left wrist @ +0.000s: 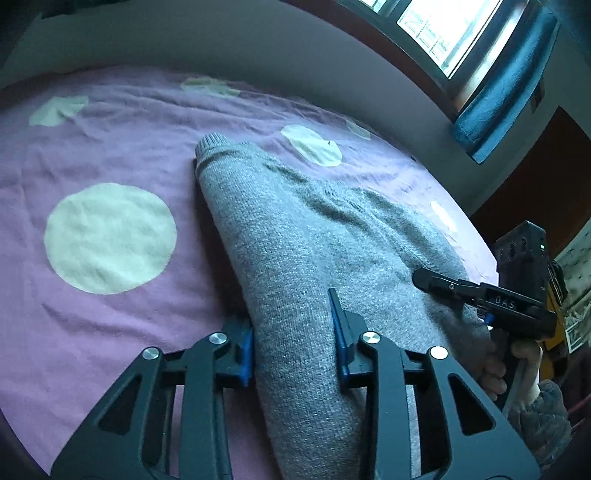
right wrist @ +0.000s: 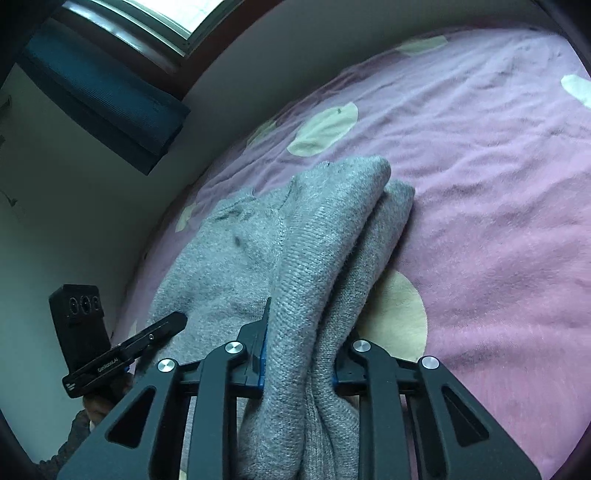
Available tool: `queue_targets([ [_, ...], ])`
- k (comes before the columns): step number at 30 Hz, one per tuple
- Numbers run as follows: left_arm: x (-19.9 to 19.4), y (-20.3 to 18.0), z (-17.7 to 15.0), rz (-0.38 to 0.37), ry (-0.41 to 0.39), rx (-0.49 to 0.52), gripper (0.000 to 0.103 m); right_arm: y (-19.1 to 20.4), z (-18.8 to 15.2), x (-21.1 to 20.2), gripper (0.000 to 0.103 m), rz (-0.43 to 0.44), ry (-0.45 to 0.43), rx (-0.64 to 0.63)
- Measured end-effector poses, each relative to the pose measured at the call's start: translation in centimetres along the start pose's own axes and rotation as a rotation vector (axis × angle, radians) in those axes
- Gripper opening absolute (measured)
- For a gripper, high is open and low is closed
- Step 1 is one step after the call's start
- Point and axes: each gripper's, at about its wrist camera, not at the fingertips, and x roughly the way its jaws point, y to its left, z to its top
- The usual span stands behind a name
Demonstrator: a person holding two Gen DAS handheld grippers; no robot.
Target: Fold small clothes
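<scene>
A grey knitted sweater (left wrist: pixel 295 221) lies partly folded on a purple bed cover (left wrist: pixel 122 147) with cream dots. One thick folded edge of it runs between the blue pads of my left gripper (left wrist: pixel 293 332), which press on it from both sides. In the right wrist view, two bunched folds of the sweater (right wrist: pixel 229 258) pass between the jaws of my right gripper (right wrist: pixel 301 347), which is shut on them. Each gripper shows in the other's view: the right gripper (left wrist: pixel 443 284) at the sweater's right edge, the left gripper (right wrist: pixel 162 328) at its left edge.
A person's hand (left wrist: pixel 495 373) in a grey fuzzy sleeve holds the right gripper's handle. A grey wall runs behind the bed, with a window (left wrist: pixel 443 33) and a blue curtain (left wrist: pixel 498 92) above it. The bed cover (right wrist: pixel 498 221) spreads wrinkled to the right.
</scene>
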Motion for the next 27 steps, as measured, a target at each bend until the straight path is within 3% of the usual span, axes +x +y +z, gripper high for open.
queue_targets([
  [12,-4.8,0.9,0.2,0.040,-0.062,0.003,0.027,4.3,-0.7,-0.3,0.022,0.047,-0.023,-0.038],
  [22,-11.0,7.4,-1.2,0.133,-0.113,-0.066,0.027,9.7,-2.5,5.5,0.022,0.158,0.059,-0.048],
  [27,-10.9,10.4,-2.9,0.151,-0.072,-0.104,0.027,9.2,-3.3,8.3,0.022,0.141,0.116,-0.008],
])
